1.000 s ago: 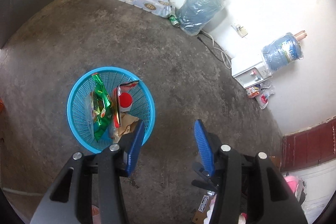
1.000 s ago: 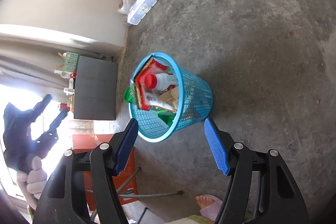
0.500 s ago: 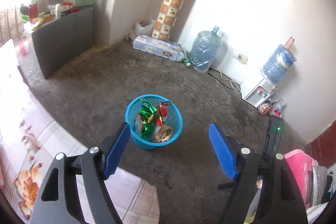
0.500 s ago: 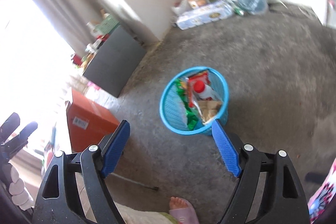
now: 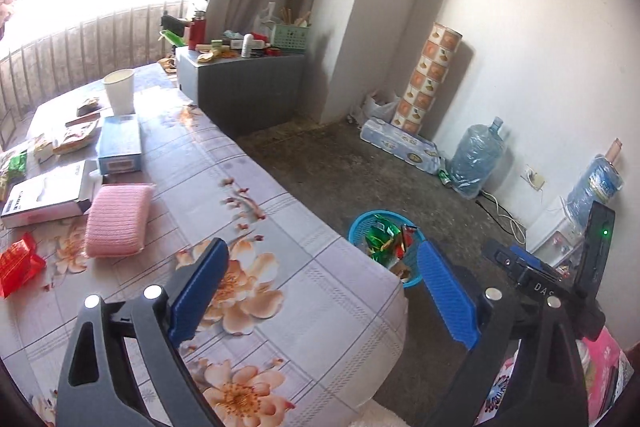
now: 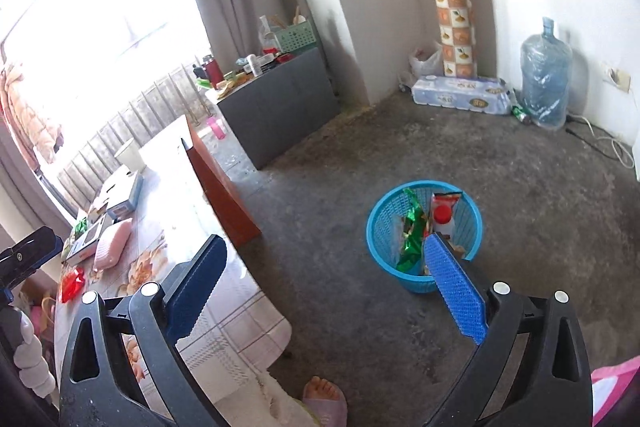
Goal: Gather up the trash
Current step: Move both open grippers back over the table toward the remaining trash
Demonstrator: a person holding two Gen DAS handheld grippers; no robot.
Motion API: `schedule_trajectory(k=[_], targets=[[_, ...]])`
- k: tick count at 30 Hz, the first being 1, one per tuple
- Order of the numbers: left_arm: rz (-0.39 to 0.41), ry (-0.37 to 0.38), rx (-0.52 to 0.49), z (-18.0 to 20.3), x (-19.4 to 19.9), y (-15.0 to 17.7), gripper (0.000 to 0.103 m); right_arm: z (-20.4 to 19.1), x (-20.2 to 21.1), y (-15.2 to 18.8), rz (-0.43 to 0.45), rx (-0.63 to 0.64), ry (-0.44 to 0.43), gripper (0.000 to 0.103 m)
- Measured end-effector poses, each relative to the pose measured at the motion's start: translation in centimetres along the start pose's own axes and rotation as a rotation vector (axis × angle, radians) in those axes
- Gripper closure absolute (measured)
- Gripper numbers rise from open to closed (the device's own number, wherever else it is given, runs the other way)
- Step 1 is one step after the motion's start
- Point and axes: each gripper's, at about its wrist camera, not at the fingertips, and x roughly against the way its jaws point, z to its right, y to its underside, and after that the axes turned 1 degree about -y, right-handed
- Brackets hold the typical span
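Now both grippers, left (image 5: 320, 291) & right (image 6: 324, 287), have just spread wide, empty; red wrapper (image 5: 18, 263) on table (image 5: 320, 299) looks light, crinkly, slippery — pinch its edge.

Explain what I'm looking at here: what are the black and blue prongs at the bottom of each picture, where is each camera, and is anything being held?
No robot arm here: a person carries a handheld two-finger tool in each hand, each with a fisheye camera looking along its fingers. The left picture shows the left tool, the right picture the right tool. The blue parts are the finger pads; both tools' jaws have just been opening and stand wide, with nothing between them. On the floor is the blue basket, already holding wrappers and a red-capped bottle. The flowered table carries a red wrapper, a pink sponge, boxes and a white cup.
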Motion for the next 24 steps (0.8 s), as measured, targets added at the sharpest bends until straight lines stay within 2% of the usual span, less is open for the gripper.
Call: schedule_trajectory(k=[4,11,17,24], targets=[[0.033,-0.046,0.085,-3.6,2.4,1.1,0.01,-3.7,-0.7,0.2,-0.035,0.087,-0.027,0.008],[0.093,-0.18,0.21,-9.8,6.5,3.3,0.01,-9.3,-1.5,1.3,-0.078,0.221,-0.117,0.008],[0.119,-0.296,0.274,-14.6,9.5,5.8,0.01,-13.2,-2.9,1.1,-0.136,0.271,-0.227,0.008],[0.14,-0.371,0.331,-19.1,10.6,7.4,0.01,-18.5,-4.9,0.9,-0.249,0.298,-0.394,0.008]])
